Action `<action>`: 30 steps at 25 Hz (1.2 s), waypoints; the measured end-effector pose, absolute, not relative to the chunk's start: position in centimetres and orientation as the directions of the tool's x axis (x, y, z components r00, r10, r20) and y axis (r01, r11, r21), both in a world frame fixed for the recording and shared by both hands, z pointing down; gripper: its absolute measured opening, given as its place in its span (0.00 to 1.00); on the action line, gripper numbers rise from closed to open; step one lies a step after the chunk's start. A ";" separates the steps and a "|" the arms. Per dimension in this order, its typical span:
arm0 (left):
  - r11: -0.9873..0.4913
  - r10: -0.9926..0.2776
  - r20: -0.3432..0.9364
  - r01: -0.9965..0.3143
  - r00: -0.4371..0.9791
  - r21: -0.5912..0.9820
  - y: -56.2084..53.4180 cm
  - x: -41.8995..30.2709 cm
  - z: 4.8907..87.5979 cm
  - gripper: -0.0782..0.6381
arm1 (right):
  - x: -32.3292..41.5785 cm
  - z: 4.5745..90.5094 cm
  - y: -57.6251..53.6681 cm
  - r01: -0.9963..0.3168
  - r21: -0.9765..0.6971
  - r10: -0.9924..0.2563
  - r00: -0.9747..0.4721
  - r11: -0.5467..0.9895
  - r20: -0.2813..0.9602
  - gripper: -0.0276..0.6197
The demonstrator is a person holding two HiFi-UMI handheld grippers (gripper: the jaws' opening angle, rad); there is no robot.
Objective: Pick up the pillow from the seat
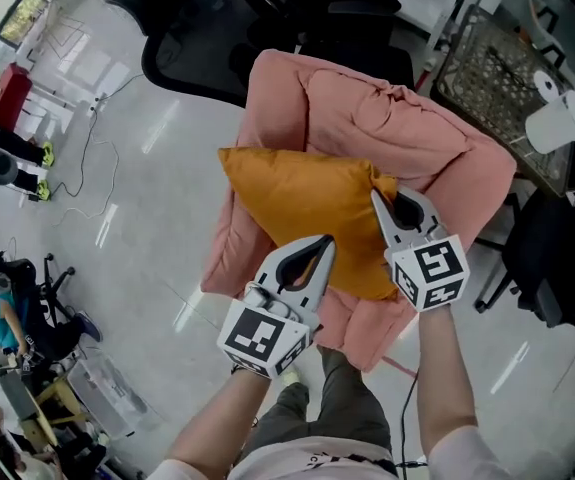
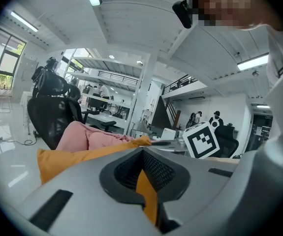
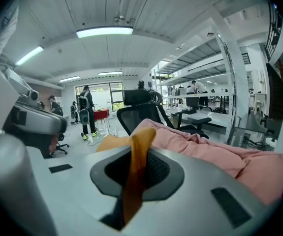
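An orange pillow (image 1: 302, 208) lies across a pink padded seat (image 1: 407, 133). My left gripper (image 1: 325, 240) is shut on the pillow's near edge, and a fold of orange cloth (image 2: 147, 193) shows pinched between its jaws. My right gripper (image 1: 375, 196) is shut on the pillow's right corner, where a strip of orange fabric (image 3: 134, 173) runs up through its jaws. The pillow (image 2: 77, 156) spreads away to the left in the left gripper view, with the pink seat (image 2: 89, 139) behind it. In the right gripper view the pink seat (image 3: 215, 151) fills the right side.
Black office chairs (image 1: 227, 38) stand behind the seat. A wire basket cart (image 1: 492, 88) and a paper roll (image 1: 557, 123) are at the right. Cables (image 1: 82, 183) run over the glossy floor at the left, near a folding cart (image 1: 37, 313). People stand far off among desks (image 3: 84, 114).
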State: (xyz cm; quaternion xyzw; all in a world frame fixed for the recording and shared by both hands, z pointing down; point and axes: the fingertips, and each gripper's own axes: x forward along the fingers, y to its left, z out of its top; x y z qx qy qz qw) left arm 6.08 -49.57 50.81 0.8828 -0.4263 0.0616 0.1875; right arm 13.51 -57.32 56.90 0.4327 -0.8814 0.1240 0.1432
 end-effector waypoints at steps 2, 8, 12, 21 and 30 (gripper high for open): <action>-0.561 -0.740 0.259 -0.782 0.621 0.273 -48.5 5.1 49.8 0.12 | 12.2 55.4 -55.3 -0.788 -0.102 -0.723 -0.601 0.607 0.339 0.11; -0.560 -0.763 0.216 -0.790 0.609 0.250 -43.8 2.5 46.9 0.12 | 8.9 51.4 -49.1 -0.772 -0.099 -0.725 -0.626 0.628 0.289 0.10; -0.555 -0.778 0.186 -0.795 0.600 0.245 -40.2 0.3 44.7 0.12 | 7.2 48.7 -45.4 -0.771 -0.056 -0.734 -0.624 0.635 0.268 0.10; -0.558 -0.801 0.097 -0.796 0.591 0.234 -33.5 -3.7 38.0 0.12 | 5.0 39.3 -39.0 -0.797 0.023 -0.780 -0.585 0.604 0.223 0.10; -0.623 -0.768 0.013 -0.752 0.640 0.215 -27.4 -3.4 31.5 0.12 | 5.3 32.7 -32.7 -0.820 0.109 -0.819 -0.531 0.561 0.219 0.10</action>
